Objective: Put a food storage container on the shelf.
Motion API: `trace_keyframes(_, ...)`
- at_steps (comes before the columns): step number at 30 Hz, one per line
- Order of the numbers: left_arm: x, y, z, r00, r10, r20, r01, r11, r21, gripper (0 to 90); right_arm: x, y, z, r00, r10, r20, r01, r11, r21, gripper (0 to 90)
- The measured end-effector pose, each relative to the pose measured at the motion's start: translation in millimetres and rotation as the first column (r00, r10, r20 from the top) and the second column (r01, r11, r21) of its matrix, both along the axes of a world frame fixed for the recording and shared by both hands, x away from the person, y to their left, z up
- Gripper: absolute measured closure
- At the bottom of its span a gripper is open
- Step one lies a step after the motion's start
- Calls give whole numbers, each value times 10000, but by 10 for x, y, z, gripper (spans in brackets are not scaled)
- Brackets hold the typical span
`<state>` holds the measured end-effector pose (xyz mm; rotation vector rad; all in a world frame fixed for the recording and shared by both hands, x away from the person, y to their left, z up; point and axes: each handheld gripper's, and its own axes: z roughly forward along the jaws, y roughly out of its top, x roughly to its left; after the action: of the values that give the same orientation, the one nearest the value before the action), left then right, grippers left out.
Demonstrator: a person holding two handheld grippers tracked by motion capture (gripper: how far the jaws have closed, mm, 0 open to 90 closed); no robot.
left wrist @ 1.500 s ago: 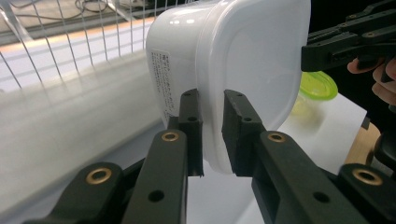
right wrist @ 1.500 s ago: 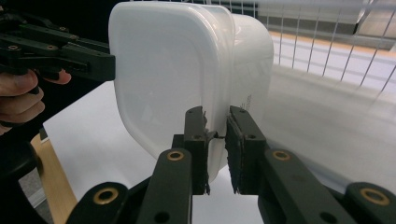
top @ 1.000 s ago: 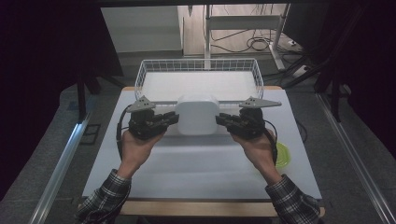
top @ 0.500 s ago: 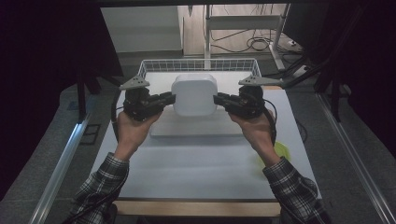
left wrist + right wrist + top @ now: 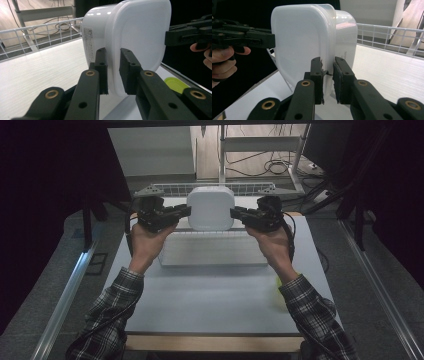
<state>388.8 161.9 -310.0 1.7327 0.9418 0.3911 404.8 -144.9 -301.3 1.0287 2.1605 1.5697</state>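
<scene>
A white wire basket [image 5: 165, 188] is standing at the far edge of the white-topped table [image 5: 210, 295], its mesh wall running across the left gripper view. A yellow-green lid [image 5: 176, 84] is lying near the table's right edge. Cables [image 5: 272, 167] are trailing over the wooden floor beyond, beside a metal rack [image 5: 260, 142].

The box [image 5: 211, 208] hangs between the left gripper [image 5: 185, 212] and the right gripper [image 5: 236, 213], above the table [image 5: 210, 295]. The basket [image 5: 170, 189] is behind it. A lid [image 5: 176, 84] lies on the table, to the right.
</scene>
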Motion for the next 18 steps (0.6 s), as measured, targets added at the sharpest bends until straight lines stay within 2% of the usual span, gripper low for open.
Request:
trace_keyframes(6,129,-14,-64,9998,55,-202,-57,10000,-79,767,111,1,-10,9998,-132,-157,133,9999,69,785)
trace_keyframes(12,173,-17,-97,9998,164,-107,-166,9996,-220,757,174,9,-35,9994,-156,-316,159,9998,101,783)
trace_keyframes(18,195,-21,-116,9995,212,214,-207,9995,-255,738,239,24,-66,9984,-214,-517,218,9997,74,768)
